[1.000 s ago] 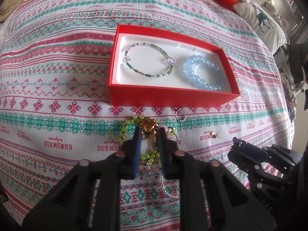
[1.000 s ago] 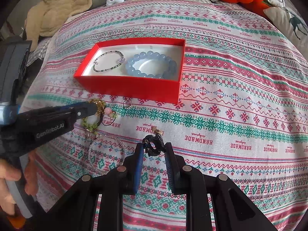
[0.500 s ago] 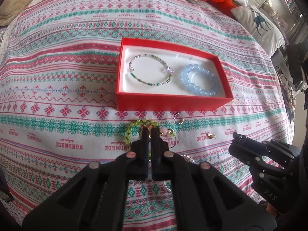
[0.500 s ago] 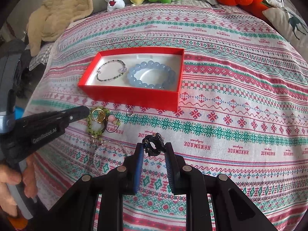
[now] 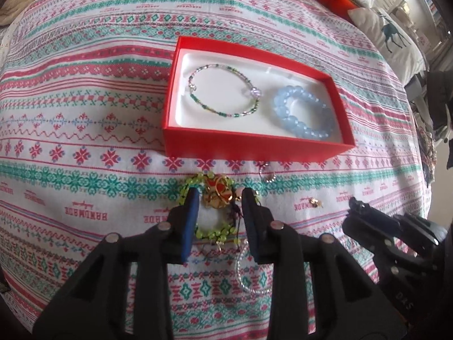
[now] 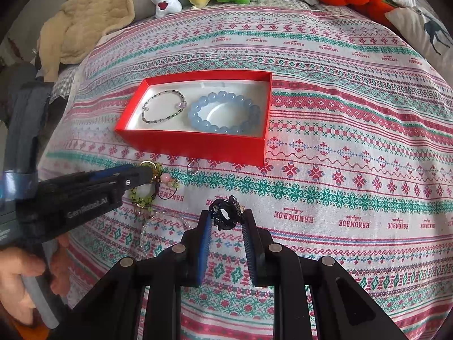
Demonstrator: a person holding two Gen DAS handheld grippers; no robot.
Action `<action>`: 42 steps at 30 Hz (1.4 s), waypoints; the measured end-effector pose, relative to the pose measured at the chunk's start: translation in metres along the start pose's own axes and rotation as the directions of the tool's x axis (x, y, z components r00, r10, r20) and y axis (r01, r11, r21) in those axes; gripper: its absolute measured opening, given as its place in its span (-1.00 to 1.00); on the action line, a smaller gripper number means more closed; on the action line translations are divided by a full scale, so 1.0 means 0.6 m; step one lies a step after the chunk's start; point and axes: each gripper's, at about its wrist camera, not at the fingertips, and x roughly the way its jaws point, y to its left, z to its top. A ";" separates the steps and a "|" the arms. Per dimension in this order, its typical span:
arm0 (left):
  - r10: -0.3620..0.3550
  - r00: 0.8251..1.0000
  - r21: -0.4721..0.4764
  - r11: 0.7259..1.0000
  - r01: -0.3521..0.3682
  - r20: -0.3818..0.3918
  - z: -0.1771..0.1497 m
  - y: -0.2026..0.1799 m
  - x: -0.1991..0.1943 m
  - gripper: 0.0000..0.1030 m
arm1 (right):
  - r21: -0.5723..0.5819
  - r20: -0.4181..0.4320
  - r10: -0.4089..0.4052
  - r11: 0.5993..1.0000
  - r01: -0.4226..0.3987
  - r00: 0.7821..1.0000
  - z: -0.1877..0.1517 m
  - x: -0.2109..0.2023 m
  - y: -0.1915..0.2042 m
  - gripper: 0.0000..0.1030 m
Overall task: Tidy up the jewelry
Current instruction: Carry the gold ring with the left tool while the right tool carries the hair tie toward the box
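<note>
Straddling light, limp green bracelet with spread left gripper; pinch at stiff gold charm. Right gripper grasping black clip.

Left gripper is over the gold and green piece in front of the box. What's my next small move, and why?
Probably close the left gripper on the gold charm. Its fingers stand open on either side of the charm, which lies on the green bracelet on the cloth, just in front of the red box. The right gripper holds a black ornament, so it isn't free.
</note>
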 end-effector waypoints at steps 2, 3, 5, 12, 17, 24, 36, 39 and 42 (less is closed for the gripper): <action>0.011 1.000 -0.006 1.000 -0.011 -0.005 0.001 -0.001 0.007 -0.40 | 0.000 -0.001 -0.001 1.000 0.001 1.000 0.000 0.002 -0.001 -0.57; 0.019 1.000 -0.006 1.000 -0.019 -0.006 0.000 -0.001 0.009 -0.58 | 0.000 -0.003 -0.001 1.000 0.001 1.000 0.001 0.003 -0.001 -0.57; 0.030 1.000 -0.003 1.000 -0.030 -0.008 -0.002 -0.001 0.011 -0.62 | -0.001 -0.006 -0.001 1.000 0.001 1.000 0.002 0.005 -0.002 -0.57; 0.044 0.999 0.034 0.998 -0.045 0.015 0.000 -0.012 -0.007 -0.67 | -0.007 -0.002 -0.003 1.000 0.003 1.000 0.003 0.005 0.000 -0.57; 0.012 0.999 0.034 0.999 -0.013 0.031 -0.001 -0.005 -0.034 -0.69 | -0.002 0.005 0.006 1.000 -0.006 1.000 0.006 -0.001 0.000 -0.57; -0.026 0.996 0.034 0.999 0.024 0.086 0.007 -0.001 -0.080 -0.75 | 0.011 0.025 0.034 0.999 -0.035 0.999 0.017 -0.012 0.005 -0.57; -0.110 0.986 0.020 0.994 0.108 0.128 0.031 0.010 -0.113 -0.99 | 0.090 0.054 0.087 0.992 -0.092 0.995 0.057 -0.013 -0.003 -0.57; -0.094 0.994 0.054 0.994 0.091 0.058 0.028 0.013 -0.096 -0.79 | 0.107 0.039 0.096 0.989 -0.100 0.995 0.058 -0.003 -0.007 -0.57; -0.023 0.999 0.043 0.999 0.022 0.024 0.019 0.035 -0.075 -0.27 | 0.101 0.021 0.096 0.990 -0.098 0.995 0.055 0.004 -0.005 -0.57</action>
